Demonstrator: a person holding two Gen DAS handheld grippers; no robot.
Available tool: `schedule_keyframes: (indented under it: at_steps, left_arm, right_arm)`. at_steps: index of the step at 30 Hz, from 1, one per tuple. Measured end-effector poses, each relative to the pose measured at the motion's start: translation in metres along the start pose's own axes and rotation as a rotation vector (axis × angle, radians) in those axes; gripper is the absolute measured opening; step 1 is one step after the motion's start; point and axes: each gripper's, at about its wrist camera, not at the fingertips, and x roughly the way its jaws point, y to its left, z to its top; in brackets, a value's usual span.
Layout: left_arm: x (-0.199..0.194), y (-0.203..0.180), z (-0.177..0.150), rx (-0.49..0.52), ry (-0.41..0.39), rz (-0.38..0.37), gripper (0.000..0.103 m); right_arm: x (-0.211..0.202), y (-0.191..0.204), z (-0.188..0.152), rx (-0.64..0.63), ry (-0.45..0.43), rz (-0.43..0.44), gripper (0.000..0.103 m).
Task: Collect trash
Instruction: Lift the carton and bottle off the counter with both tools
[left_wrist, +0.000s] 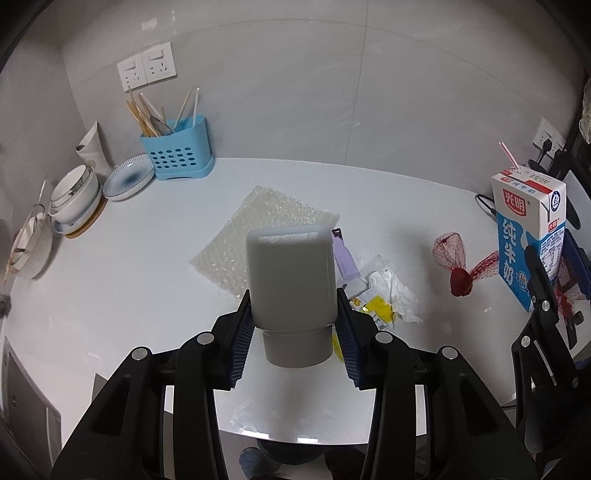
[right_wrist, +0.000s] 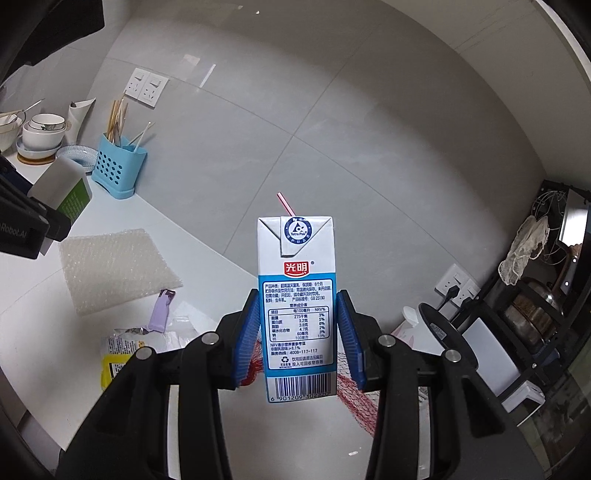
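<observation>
Carrying two pieces of trash at once, so the pick-up step looks done for both hands; next move likely calls for taking them to a bin, none visible in either view. White round tabletop (left_wrist: 110, 295) holds the leftover litter: translucent bubble-wrap sheet (left_wrist: 258, 229), red mesh net bag (left_wrist: 456, 258), crumpled white paper with yellow wrapper (left_wrist: 391, 295), small lilac plastic piece (left_wrist: 345, 258). Left gripper (left_wrist: 295, 325) is clamped on the grey-white plastic bottle (left_wrist: 291, 273), blue pads pressing its sides just above the cap, bottle held cap toward the camera, above the table. Right gripper (right_wrist: 299, 339) is clamped on the blue-and-white milk carton with pink straw (right_wrist: 297, 295), upright, pads on its lower sides, lifted clear of the table over the net bag.
</observation>
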Motion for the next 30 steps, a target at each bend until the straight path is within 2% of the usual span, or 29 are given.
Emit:
schedule_keyframes:
  at_steps: [7, 10, 14, 20, 22, 30]
  left_arm:
    - [-0.007, 0.006, -0.004, 0.005, -0.016, -0.032, 0.041]
    - [-0.014, 0.012, -0.005, 0.020, -0.028, -0.057, 0.041]
    - [-0.028, 0.020, -0.009, 0.067, -0.049, -0.080, 0.041]
    - [-0.055, 0.045, -0.019, 0.118, -0.083, -0.130, 0.041]
    - [-0.065, 0.054, -0.023, 0.134, -0.093, -0.148, 0.041]
    - [-0.100, 0.091, -0.048, 0.182, -0.101, -0.236, 0.041]
  right_arm:
    - [-0.002, -0.005, 0.005, 0.038, 0.029, 0.031, 0.039]
    - [-0.002, -0.015, 0.011, 0.112, 0.081, 0.099, 0.039]
    - [0.001, -0.039, 0.018, 0.275, 0.178, 0.277, 0.039]
    - [-0.012, -0.076, 0.029, 0.506, 0.278, 0.417, 0.039]
    - [-0.026, -0.084, 0.034, 0.544, 0.278, 0.435, 0.039]
    - [-0.112, -0.091, 0.055, 0.589, 0.253, 0.365, 0.039]
